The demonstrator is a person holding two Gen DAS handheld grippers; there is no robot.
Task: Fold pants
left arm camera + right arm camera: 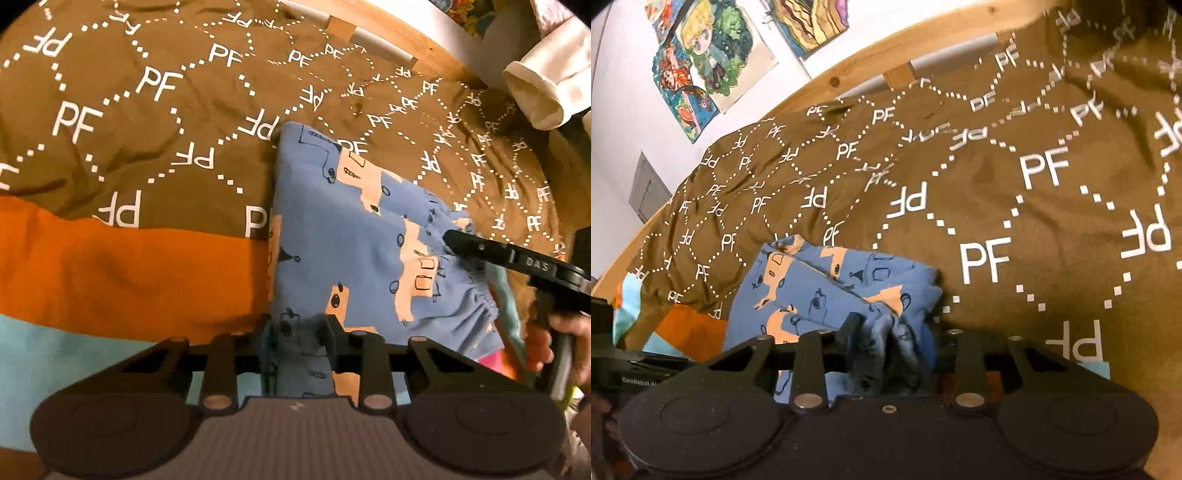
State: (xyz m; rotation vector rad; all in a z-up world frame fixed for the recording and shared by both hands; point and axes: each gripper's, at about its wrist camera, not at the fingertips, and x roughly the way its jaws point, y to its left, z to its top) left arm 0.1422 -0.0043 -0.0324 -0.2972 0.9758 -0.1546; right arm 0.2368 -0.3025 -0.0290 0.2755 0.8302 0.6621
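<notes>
- Left wrist view: the blue patterned pants (343, 236) are lying part-folded on a brown blanket (147, 122) printed with white letters, beside an orange and pale blue cover (122, 277). The left gripper (299, 332) is pinching the near edge of the cloth, its two fingers drawn in on a fold, seemingly so the layers travel together at the next fold. The right gripper (458, 236) is reaching in from the right at the gathered waistband, a hand (561, 343) gripping its handle.
- Right wrist view: the right gripper (886, 332) is clamping a bunched ridge of the pants (812, 291), the fabric puckering between its fingers; taking the opposite side likely keeps the cloth taut and even. The blanket (997, 184) is running back to a wooden bed frame (849, 74), with drawings (701, 62) pinned on the wall behind.
</notes>
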